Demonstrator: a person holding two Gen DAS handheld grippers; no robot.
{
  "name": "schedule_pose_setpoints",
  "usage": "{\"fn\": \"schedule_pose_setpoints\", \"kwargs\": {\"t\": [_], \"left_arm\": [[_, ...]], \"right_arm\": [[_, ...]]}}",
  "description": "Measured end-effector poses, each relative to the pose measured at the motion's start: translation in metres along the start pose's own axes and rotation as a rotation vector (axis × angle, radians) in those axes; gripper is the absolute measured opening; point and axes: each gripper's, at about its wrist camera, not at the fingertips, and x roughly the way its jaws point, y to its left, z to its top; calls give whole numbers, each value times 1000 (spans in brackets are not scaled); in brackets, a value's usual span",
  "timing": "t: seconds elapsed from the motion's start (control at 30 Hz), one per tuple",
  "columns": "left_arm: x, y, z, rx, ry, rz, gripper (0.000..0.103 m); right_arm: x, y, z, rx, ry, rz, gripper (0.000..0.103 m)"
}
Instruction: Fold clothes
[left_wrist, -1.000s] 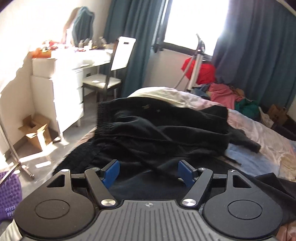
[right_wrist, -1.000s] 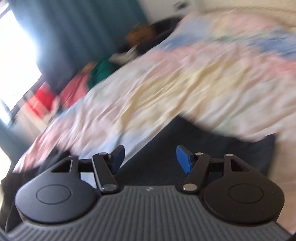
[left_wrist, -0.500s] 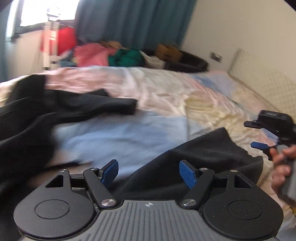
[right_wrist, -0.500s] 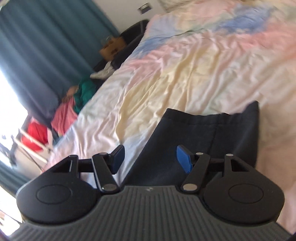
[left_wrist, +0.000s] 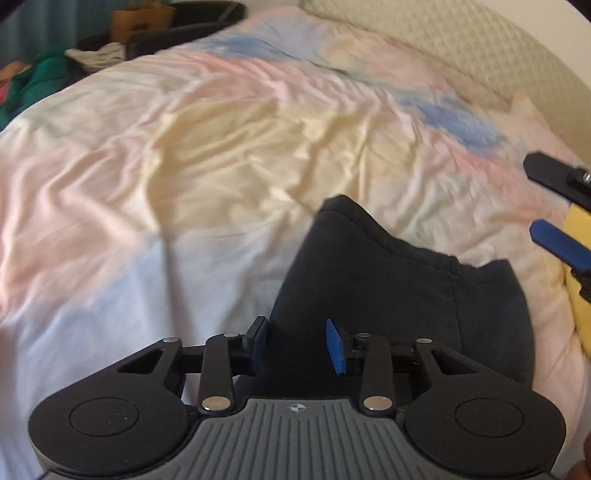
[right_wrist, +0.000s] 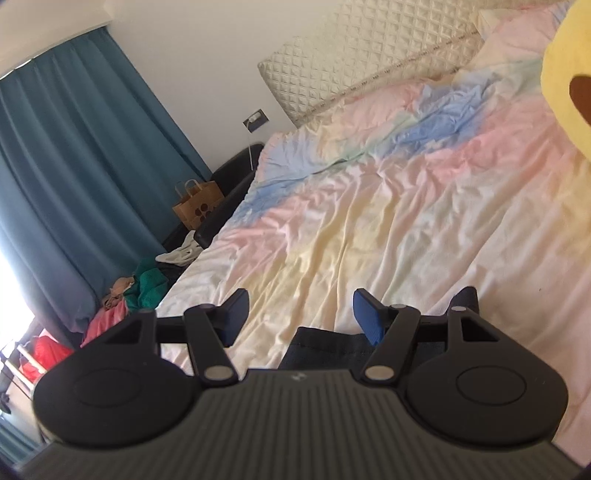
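Lying on the pastel bedspread (left_wrist: 192, 155), dark folded garment (left_wrist: 388, 280), near edge running between the blue pads of the left gripper (left_wrist: 297, 345). Jaws just closing there, gap still showing, cannot tell if pads press cloth. Right gripper (right_wrist: 299, 314): jaws wide apart, holding nothing, above garment's edge.

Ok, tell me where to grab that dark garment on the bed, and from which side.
Grip the dark garment at its raised far corner, coming from above: that peak stands clear of the sheet, so the pads can pinch it. The left gripper, jaws just closing, is nearest.
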Motion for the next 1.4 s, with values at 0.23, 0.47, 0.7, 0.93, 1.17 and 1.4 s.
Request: {"fn": "schedule_pose_setpoints", "kwargs": {"t": [0.23, 0.47, 0.7, 0.93, 1.17, 1.4], "left_arm": [[0, -18, 16, 65, -89, 106, 2], [22, -15, 11, 6, -74, 218, 3], [-28, 4, -2, -173, -216, 183, 17], [-160, 13, -61, -319, -400, 274, 40], [-294, 0, -165, -449, -506, 518, 53], [-362, -37, -258, -572, -518, 670, 63]], "right_arm": [[4, -12, 2, 75, 10, -20, 66], [-2, -4, 0, 22, -8, -4, 66], [-3, 21, -13, -163, 11, 33, 66], [-26, 50, -20, -343, 2, 220, 66], [-79, 79, -40, -520, 61, 467, 66], [-121, 110, -73, -609, 176, 642, 65]]}}
